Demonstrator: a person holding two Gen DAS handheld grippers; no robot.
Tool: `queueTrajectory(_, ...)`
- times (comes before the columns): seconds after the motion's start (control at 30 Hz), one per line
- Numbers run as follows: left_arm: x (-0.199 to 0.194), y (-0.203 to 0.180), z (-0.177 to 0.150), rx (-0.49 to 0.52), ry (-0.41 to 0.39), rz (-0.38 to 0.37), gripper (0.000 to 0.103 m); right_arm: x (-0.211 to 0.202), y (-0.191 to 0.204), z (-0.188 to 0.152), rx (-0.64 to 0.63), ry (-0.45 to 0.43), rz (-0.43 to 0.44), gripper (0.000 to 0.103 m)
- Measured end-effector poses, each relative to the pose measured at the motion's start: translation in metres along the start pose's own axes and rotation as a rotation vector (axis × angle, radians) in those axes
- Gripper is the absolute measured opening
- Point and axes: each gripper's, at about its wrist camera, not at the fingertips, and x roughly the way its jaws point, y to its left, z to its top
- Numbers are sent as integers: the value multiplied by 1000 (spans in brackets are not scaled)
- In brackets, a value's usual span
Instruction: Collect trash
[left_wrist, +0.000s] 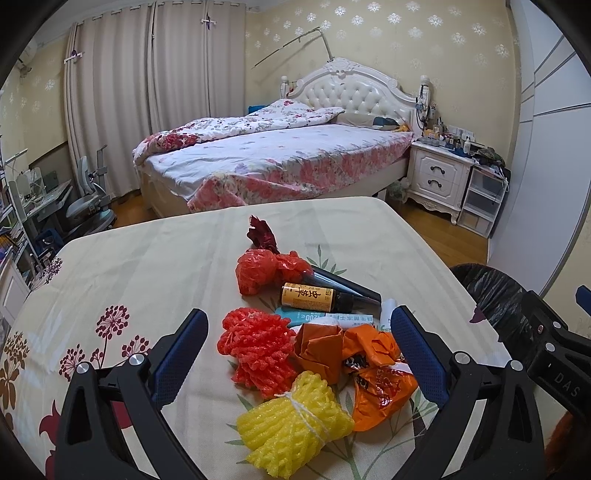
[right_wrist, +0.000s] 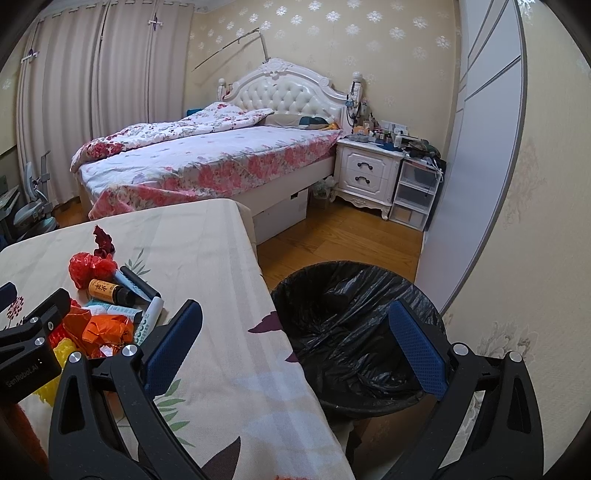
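A heap of trash lies on the cloth-covered table (left_wrist: 147, 266): yellow foam netting (left_wrist: 291, 428), red foam netting (left_wrist: 255, 343), orange wrappers (left_wrist: 373, 373), a red plastic bag (left_wrist: 258, 269), a small brown bottle (left_wrist: 314, 297), black tubes (left_wrist: 347, 284) and a dark red scrap (left_wrist: 262, 232). My left gripper (left_wrist: 299, 328) is open, hanging over the heap with nothing held. My right gripper (right_wrist: 295, 325) is open and empty, above the table's right edge (right_wrist: 280, 332) and the bin with a black liner (right_wrist: 351, 325). The heap also shows at left in the right wrist view, with the orange wrappers (right_wrist: 107, 328).
The bin (left_wrist: 495, 295) stands on the wooden floor (right_wrist: 343, 236) just right of the table. A bed (left_wrist: 277, 158), a white nightstand (right_wrist: 369, 173), plastic drawers (right_wrist: 413, 199) and a wardrobe (right_wrist: 487, 129) lie beyond. A desk and chair (left_wrist: 88, 199) are at far left.
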Motion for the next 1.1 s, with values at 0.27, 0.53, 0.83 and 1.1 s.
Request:
queueTrajectory(0.27,-1,-1,1,2,1,-2,97,-6,-5,6,0,-1,0,99)
queueTrajectory(0.53,0,0,1,2,2,-2,97,-4,-2,3,2,1,1,99)
queueTrajectory(0.83,2,2,1,2,3,-2,97,-4,-3,3,3,1,1,99)
queueTrajectory(1.1,1,1,1,3,3,-4,97,-3,-3,3,4,1,2,99)
